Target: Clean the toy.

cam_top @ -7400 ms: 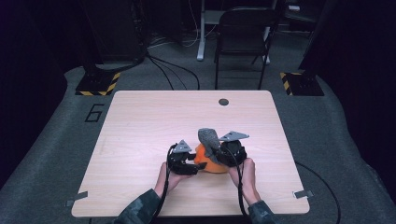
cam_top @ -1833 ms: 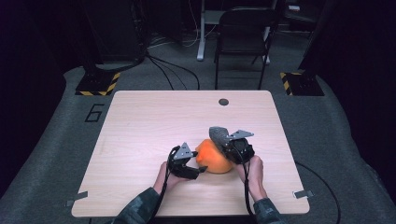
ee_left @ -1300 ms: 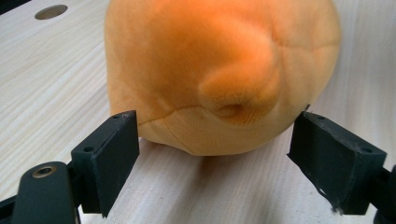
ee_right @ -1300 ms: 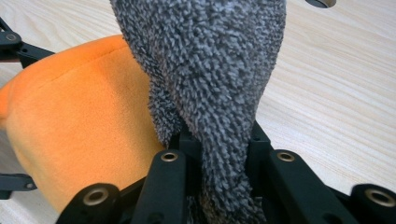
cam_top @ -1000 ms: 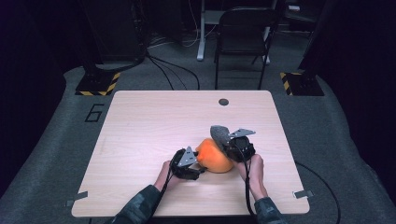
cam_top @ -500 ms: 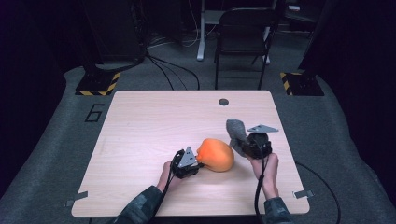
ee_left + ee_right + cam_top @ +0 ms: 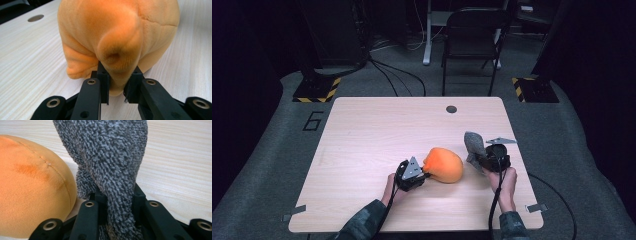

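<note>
right tool (image 7: 479, 159) | pulled grey cloth (image 7: 473, 144) off orange plush (image 7: 443, 164) | now apart

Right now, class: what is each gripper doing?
Left gripper: jaws just closed, pinching a nub of the orange plush.
Right gripper: shut on the grey cloth.

Plush toy (image 7: 444, 164), centre of the high view: bright orange, darker orange blotch on one flank. Cloth (image 7: 473, 144), right of centre: mottled grey, nubby. Table (image 7: 372, 135): pale wood grain, dark round grommet (image 7: 451, 109) at upper edge. Gripper bodies: black. Floor markers, upper corners: yellow-black stripes.
</note>
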Tool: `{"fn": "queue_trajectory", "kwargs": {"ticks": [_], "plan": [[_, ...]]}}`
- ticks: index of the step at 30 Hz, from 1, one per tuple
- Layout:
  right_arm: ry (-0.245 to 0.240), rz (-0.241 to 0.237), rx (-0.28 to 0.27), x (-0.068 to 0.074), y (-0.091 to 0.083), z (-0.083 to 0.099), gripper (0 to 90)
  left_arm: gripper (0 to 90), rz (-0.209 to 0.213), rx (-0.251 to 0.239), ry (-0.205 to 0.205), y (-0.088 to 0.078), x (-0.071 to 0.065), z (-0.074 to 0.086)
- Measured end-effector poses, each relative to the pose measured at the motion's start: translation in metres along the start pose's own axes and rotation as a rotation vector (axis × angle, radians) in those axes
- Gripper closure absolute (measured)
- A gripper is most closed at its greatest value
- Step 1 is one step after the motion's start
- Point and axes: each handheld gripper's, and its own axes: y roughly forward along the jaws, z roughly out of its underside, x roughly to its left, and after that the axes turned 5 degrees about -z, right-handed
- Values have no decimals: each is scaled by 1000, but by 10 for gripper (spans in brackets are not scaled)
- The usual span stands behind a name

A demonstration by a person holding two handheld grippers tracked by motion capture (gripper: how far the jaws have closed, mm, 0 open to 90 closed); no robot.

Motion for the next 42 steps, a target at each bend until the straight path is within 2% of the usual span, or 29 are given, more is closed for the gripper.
{"fn": "queue_trajectory", "kwargs": {"ticks": [6, 15, 18, 24, 25, 26, 29, 34, 40, 42], "plan": [[11, 4, 0, -4, 1, 1, 740, 788, 0, -25, -27, -1, 1, -2], [24, 9, -14, -6, -2, 1, 740, 791, 43, -63, -140, -12, 6, -14], [19, 11, -12, -6, -4, 1, 740, 790, 45, -57, -173, -18, 7, -21], [7, 13, -37, -2, -12, -4, 741, 786, 53, -10, -242, -28, 8, -31], [4, 13, -43, 1, -14, -5, 740, 786, 47, 4, -253, -28, 7, -33], [0, 15, -52, 3, -17, -7, 741, 785, 58, 18, -292, -29, 6, -34], [-28, 10, -70, 11, -26, -12, 740, 784, 74, 55, -342, -30, 6, -36], [-75, -2, -96, 29, -39, -22, 741, 782, 80, 91, -399, -29, 6, -35], [-157, -55, -139, 67, -55, -35, 741, 778, 80, 106, -459, -25, 8, -32], [-185, -93, -153, 82, -60, -39, 741, 777, 79, 113, -459, -23, 8, -31]]}}
